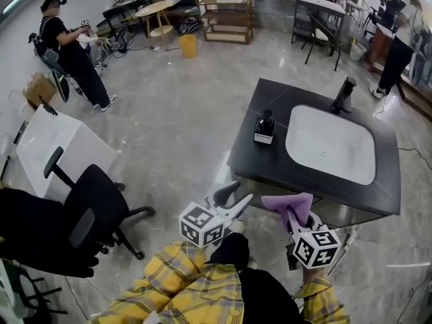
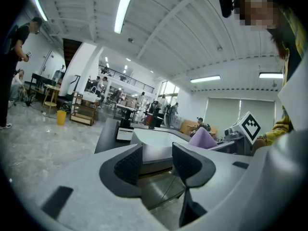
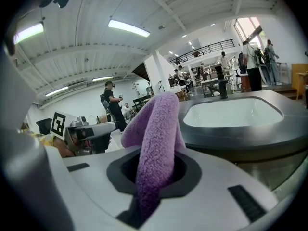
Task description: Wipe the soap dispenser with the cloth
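A large workshop hall with a pale polished floor surrounds a dark counter (image 1: 246, 155) with a white sink basin (image 1: 330, 144) set into it. The soap dispenser (image 1: 264, 127) stands upright on the counter's bare left part, beside the basin and rather near the left edge; nothing touches it. The purple cloth (image 3: 156, 138) is well apart from it. The right gripper (image 3: 155, 173) has its jaws clamped on the cloth, which rises from them as a soft folded peak, in front of the counter's near edge. The left gripper (image 2: 158, 159) is beside it, jaws apart and with nothing between them.

The main risk, I think, is a push. The dispenser looks narrow and tall, so a sideways wipe without the left gripper steadying it could tip it or slide it toward the edge. The limp cloth could also fold away, and then a hard jaw would meet the bottle.
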